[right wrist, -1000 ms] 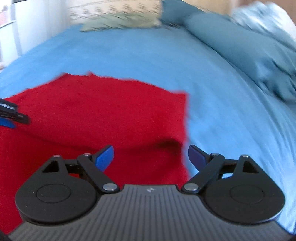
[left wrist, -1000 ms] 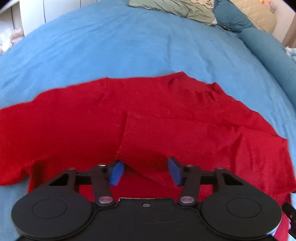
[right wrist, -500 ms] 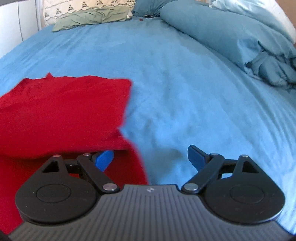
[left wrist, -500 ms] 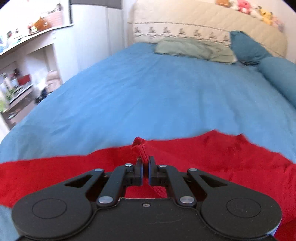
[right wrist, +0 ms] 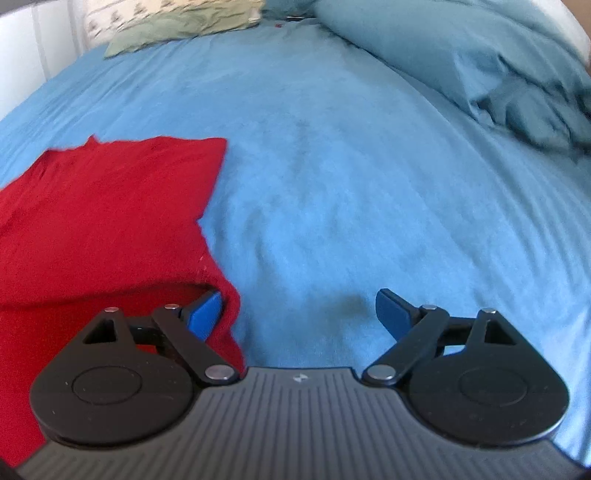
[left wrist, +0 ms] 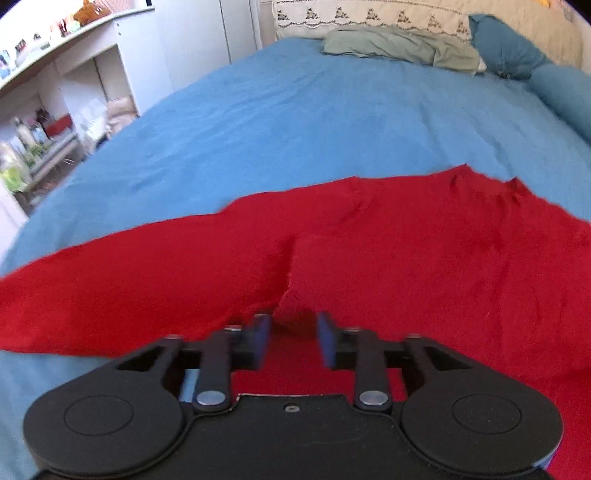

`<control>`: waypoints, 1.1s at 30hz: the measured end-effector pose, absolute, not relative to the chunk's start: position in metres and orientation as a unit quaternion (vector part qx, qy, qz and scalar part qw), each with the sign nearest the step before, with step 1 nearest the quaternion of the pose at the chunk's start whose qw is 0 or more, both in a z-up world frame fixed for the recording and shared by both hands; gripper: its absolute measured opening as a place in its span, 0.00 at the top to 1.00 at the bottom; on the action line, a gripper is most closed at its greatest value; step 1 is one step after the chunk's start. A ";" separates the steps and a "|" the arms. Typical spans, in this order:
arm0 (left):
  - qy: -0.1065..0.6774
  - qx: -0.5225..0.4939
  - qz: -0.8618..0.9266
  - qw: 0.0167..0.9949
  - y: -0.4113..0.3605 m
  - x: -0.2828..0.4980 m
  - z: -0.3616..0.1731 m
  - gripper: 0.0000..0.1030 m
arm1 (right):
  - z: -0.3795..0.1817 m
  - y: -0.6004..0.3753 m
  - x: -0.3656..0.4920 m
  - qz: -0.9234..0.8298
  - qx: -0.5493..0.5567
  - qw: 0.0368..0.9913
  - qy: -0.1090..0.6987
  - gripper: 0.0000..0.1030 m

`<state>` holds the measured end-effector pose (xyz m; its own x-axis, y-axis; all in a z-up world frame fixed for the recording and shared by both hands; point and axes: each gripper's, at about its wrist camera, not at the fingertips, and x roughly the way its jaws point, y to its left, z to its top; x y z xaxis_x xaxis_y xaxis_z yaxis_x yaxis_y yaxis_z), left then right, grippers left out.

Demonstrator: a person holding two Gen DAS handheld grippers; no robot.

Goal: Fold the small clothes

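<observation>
Red garment was a soft, fuzzy knit w/ a matte nap, spread flat across the lower half of the left wrist view on the bed. Its far edge ran uneven, w/ small notches at upper right. A raised fold ridge ran down the centre to a bunched tip between the fingers. In the right wrist view the garment filled the lower left; one layer was folded over another, w/ a squarish corner at its top right.

Left gripper had its blue-padded fingers partly open, a modest gap; the cloth tip sat in the gap, not visibly pinched. Right gripper was spread wide, holding nothing; its left finger lay against the garment's edge, the right finger over bare sheet.

Bed sheet was blue w/ a suede-like texture and faint wrinkles. Rumpled teal duvet sat at upper right of the right view. Sage-green pillow and teal pillow lay at top, below a cream embroidered headboard. White shelves w/ clutter stood at upper left.
</observation>
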<state>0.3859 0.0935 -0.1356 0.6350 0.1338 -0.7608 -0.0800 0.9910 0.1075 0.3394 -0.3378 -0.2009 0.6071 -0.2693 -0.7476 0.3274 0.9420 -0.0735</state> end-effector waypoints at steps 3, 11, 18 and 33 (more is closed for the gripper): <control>0.408 0.043 0.049 0.911 0.093 0.372 -0.117 0.43 | -0.171 -0.313 0.331 -0.121 0.006 0.914 0.386 0.00; 0.401 0.038 -0.009 0.915 0.065 0.397 -0.119 0.23 | -0.181 -0.270 0.387 -0.024 0.074 0.928 0.364 0.00; 0.419 0.054 -0.025 0.906 0.051 0.411 -0.140 0.23 | -0.202 -0.300 0.383 -0.061 0.107 0.911 0.394 0.00; 0.439 0.029 -0.015 0.898 0.056 0.412 -0.148 0.21 | -0.210 -0.304 0.482 -0.055 0.093 0.916 0.387 0.00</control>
